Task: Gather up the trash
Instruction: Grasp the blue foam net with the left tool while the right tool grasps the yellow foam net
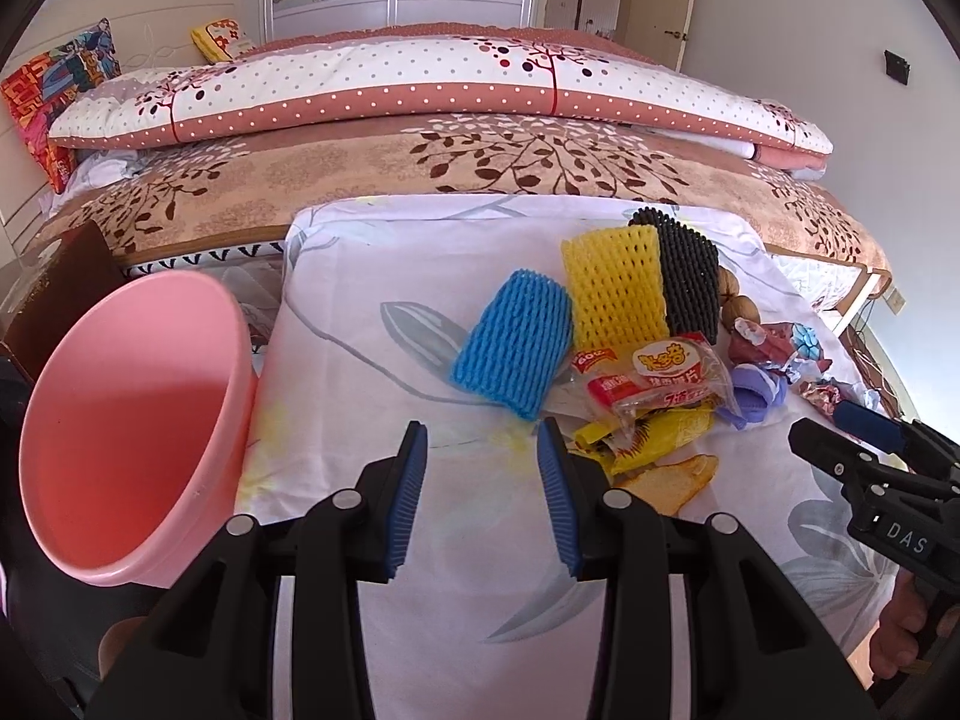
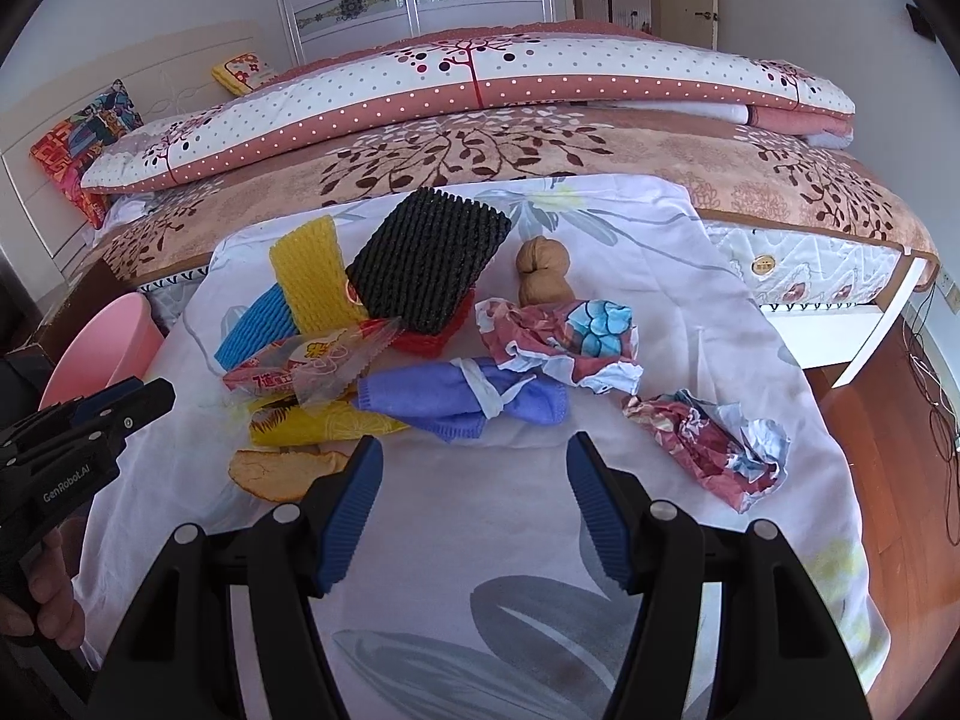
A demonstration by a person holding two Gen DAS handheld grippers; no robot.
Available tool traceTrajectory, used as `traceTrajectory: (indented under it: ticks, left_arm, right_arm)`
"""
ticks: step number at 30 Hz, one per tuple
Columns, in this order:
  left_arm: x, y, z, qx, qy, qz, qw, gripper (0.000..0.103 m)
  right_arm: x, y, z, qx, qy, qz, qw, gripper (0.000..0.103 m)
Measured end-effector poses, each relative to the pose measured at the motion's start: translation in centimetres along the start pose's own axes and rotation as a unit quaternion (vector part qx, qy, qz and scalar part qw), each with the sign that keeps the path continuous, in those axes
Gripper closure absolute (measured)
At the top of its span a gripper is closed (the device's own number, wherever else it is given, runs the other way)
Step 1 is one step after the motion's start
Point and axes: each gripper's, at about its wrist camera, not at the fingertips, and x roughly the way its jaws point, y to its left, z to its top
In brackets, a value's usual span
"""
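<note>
Trash lies heaped on a white floral cloth (image 1: 420, 570) (image 2: 510, 540). There are foam nets: blue (image 1: 513, 348) (image 2: 252, 324), yellow (image 1: 612, 288) (image 2: 312, 276) and black (image 1: 684, 276) (image 2: 429, 258). Snack wrappers (image 1: 654, 384) (image 2: 306, 366), a purple cloth (image 2: 462, 399) (image 1: 756, 399), crumpled paper (image 2: 558, 342) (image 2: 714, 450), walnuts (image 2: 543, 270) and a peel (image 2: 276, 471) lie beside them. My left gripper (image 1: 483, 438) stands open with nothing between its fingers, just short of the blue net. My right gripper (image 2: 474, 450) is open and empty in front of the purple cloth. A pink bucket (image 1: 126, 432) (image 2: 114, 336) stands at the left.
A bed with a leaf-patterned cover (image 1: 420, 168) (image 2: 540, 150) and a folded quilt (image 1: 390, 84) lies behind the cloth. Wooden floor and cables (image 2: 924, 396) show at the right. A dark box (image 1: 54, 288) stands behind the bucket.
</note>
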Motion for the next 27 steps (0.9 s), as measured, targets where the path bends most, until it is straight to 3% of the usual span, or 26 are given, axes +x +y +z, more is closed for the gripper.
traceTrajectory:
  ticks: [4, 13, 21, 22, 23, 27]
  left_arm:
    - [1.0, -0.5, 1.4, 0.002, 0.009, -0.014, 0.9999, 0.065]
    - [5.6, -1.4, 4.1, 0.022, 0.040, 0.003, 0.9989, 0.065]
    - [8.4, -1.5, 4.1, 0.022, 0.071, -0.010, 0.9972, 0.065]
    - [8.5, -1.4, 4.0, 0.020, 0.070, -0.013, 0.9973, 0.067]
    - [8.5, -1.2, 4.0, 0.019, 0.067, -0.015, 0.9974, 0.079]
    - [8.4, -0.5, 3.8, 0.012, 0.065, -0.030, 0.9974, 0.089]
  right_arm:
    - [-0.3, 0.3, 1.2, -0.002, -0.009, 0.018, 1.000, 0.040]
    - [0.5, 1.8, 3.7, -0.033, -0.019, 0.041, 0.998, 0.040]
    - [2.6, 3.6, 5.2, -0.066, -0.007, 0.052, 0.996, 0.040]
    - [2.9, 3.8, 5.4, -0.068, -0.005, 0.053, 0.996, 0.040]
    - [3.3, 4.0, 5.5, -0.070, -0.003, 0.053, 0.996, 0.040]
    - [4.3, 4.6, 5.8, -0.076, 0.005, 0.057, 0.995, 0.040]
